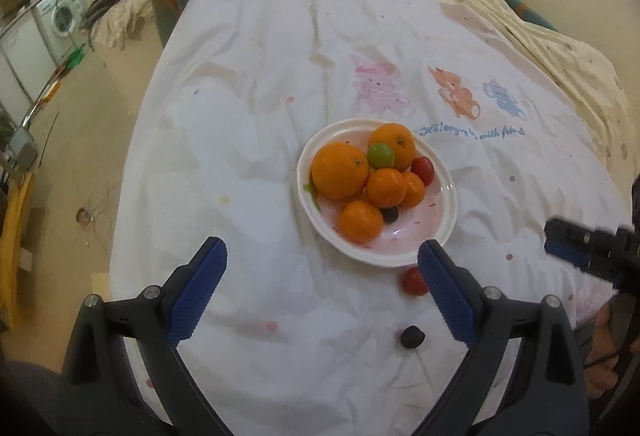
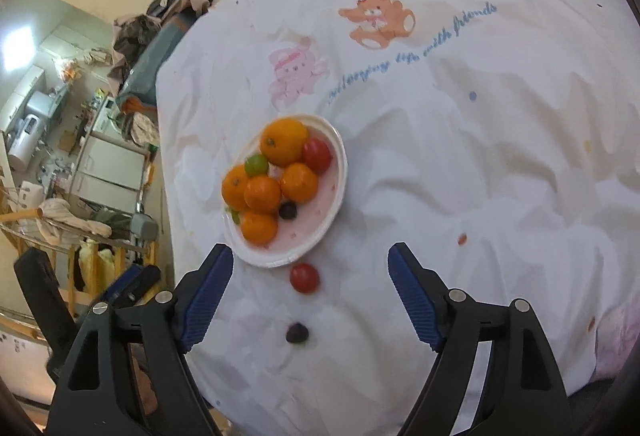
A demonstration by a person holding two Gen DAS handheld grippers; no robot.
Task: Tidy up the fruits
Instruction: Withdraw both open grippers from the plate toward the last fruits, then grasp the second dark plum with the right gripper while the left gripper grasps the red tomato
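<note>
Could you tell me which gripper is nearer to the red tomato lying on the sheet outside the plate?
Left, marginally. The left gripper has one fingertip beside the red tomato; the right gripper frames it centrally, slightly farther back.

The sheet (image 2: 480, 176) lies bare to the right of the plate (image 2: 340, 172) and beyond it, wide room for a gripper; the plate is crowded on its left and far side with oranges (image 2: 262, 194), its near right part bare; just beside its near rim lies a tomato (image 2: 305, 278), and nearer still a grape (image 2: 297, 333), apart from each other and from everything else, open sheet on both sides of them.
</note>
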